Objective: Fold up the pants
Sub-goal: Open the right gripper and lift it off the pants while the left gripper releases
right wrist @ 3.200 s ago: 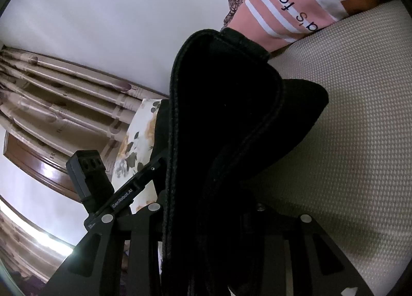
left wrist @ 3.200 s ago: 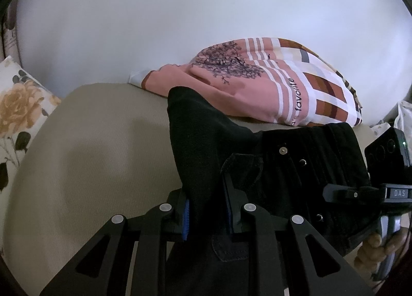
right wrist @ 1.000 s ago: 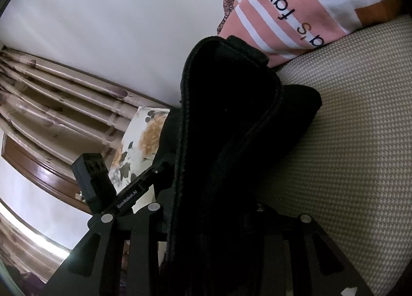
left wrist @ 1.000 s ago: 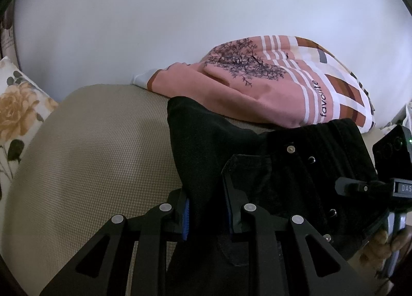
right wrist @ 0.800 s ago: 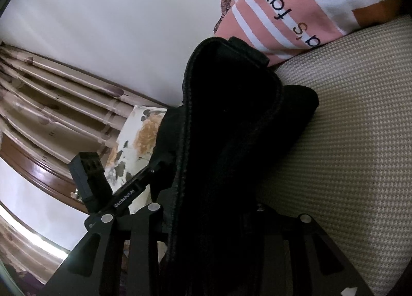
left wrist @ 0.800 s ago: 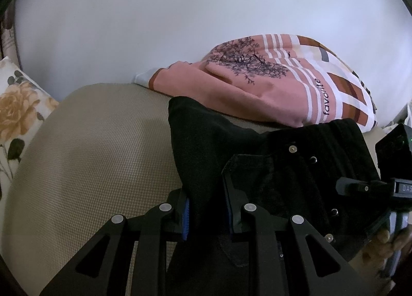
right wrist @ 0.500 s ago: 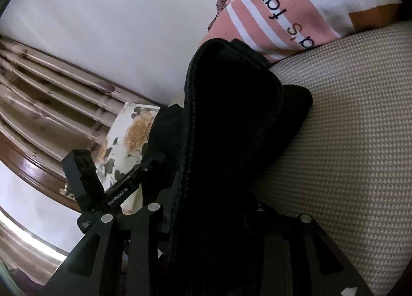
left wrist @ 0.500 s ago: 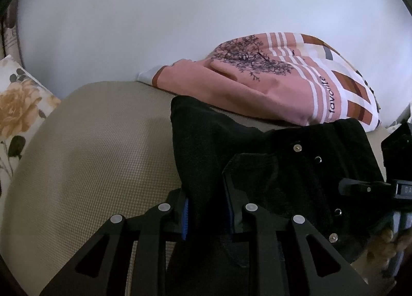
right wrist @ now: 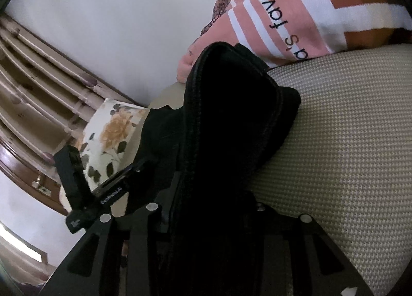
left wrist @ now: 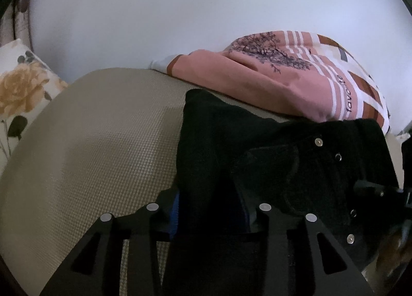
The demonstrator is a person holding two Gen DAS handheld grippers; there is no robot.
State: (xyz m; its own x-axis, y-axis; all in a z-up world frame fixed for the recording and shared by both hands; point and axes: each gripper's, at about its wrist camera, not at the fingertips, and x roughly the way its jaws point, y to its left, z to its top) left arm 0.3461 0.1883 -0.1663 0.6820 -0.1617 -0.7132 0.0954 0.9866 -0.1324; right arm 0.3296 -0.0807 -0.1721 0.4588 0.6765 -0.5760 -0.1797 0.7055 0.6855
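Black pants (left wrist: 257, 141) with metal studs lie bunched on a beige cushion (left wrist: 90, 154). My left gripper (left wrist: 209, 208) has its jaws opening, with a fold of the black cloth lying loose between the spread pads. In the right wrist view a thick roll of the same pants (right wrist: 231, 115) rises from my right gripper (right wrist: 213, 200), which is shut on it. The cloth hides the right gripper's fingertips. The left gripper's camera block (right wrist: 72, 172) shows to the left of that roll.
A pink, white and brown striped garment (left wrist: 283, 82) lies heaped behind the pants against the white wall. A floral pillow (left wrist: 20, 90) sits at the cushion's left end. Beige drapes (right wrist: 38, 77) hang beyond the pillow. Bare cushion (right wrist: 347, 141) stretches to the right of the roll.
The left jaws have spread apart around the black cloth, and the left gripper has sunk slightly. The right gripper has swung sideways, still holding the roll.
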